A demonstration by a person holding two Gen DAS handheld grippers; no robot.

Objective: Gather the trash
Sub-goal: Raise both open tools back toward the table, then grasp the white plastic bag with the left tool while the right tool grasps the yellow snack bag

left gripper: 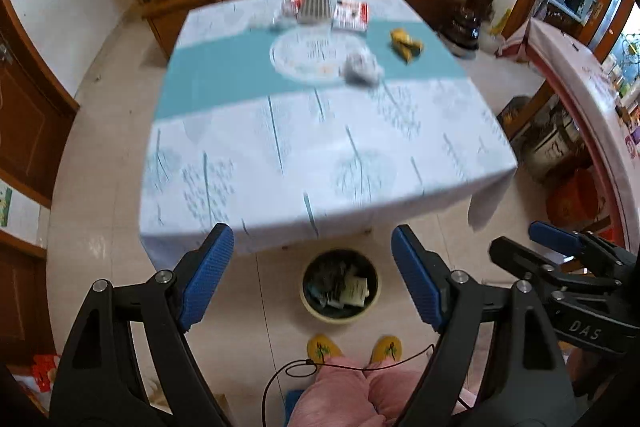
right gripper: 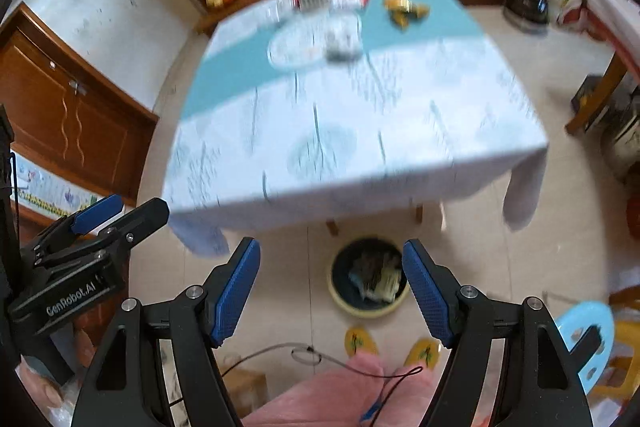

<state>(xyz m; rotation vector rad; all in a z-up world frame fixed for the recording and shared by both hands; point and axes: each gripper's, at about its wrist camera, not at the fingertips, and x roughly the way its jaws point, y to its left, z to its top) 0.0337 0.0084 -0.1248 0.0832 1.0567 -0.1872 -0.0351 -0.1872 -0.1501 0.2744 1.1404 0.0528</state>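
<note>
two grippers, both spread wide w/ nothing between the blue pads: left gripper (left gripper: 312, 277) and right gripper (right gripper: 331, 293), held high, side by side, tilted steeply down over the floor in front of the table (left gripper: 248, 239).

trash left on the tablecloth, far half: crumpled whitish wad (left gripper: 362, 69) touching the near right rim of the clear patterned plate (left gripper: 296, 53); yellow wrapper (left gripper: 406, 45) on the teal band, right of the plate, apart from it. both blurred, detail uncertain.

handling, my read: wad looks light, soft, crushable; pinch across its bulk, no force needed, may slide on the cloth. wrapper prob thin film, slippery, springy; take a raised fold rather than a flat edge. white ribbed cup-like thing (left gripper: 316, 5) and red-white packet (left gripper: 352, 15) at far edge; can't tell if they're trash.

bin (left gripper: 340, 315) on floor just before the table's near edge, already holds crumpled bits. person's pink-trousered knees and yellow slippers (left gripper: 324, 347) just behind it.
</note>
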